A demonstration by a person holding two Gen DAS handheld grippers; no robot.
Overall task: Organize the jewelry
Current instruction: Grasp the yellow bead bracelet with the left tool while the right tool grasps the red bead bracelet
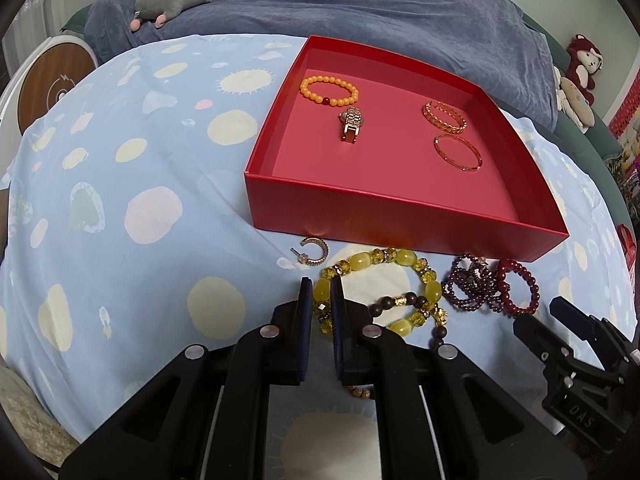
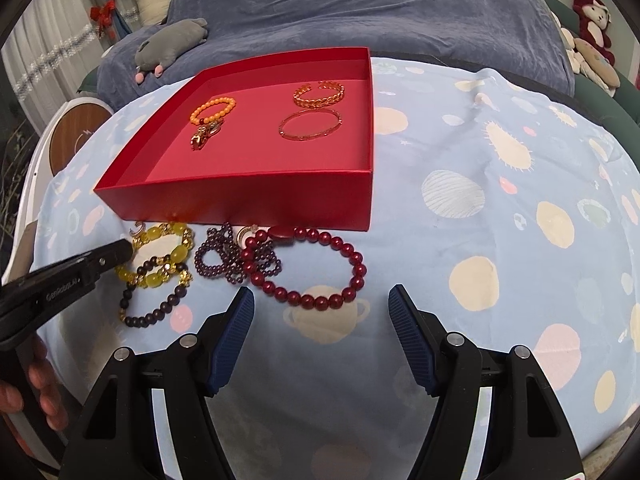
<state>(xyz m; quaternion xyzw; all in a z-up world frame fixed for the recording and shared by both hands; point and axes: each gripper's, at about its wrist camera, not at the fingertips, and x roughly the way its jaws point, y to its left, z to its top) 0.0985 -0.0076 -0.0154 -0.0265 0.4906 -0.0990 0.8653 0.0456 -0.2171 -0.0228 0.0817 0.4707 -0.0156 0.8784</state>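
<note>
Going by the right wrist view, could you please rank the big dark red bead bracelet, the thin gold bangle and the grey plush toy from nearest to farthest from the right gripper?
From the right gripper:
1. Big dark red bead bracelet, on the cloth just ahead.
2. Thin gold bangle, inside the red box.
3. Grey plush toy, far left on the blue blanket.

The left wrist view looks forward and down along its own fingers from low over the planet-print cloth [image 1: 120,184], close to the yellow bead bracelet [image 1: 376,292], with the red box [image 1: 400,216] just beyond and right of centre. The right wrist view sits a little further right and back, facing the same way, close to the dark red bead bracelet [image 2: 320,272]. Both share the box, the loose bracelets before it, and the blue blanket [image 2: 360,12] behind.
</note>
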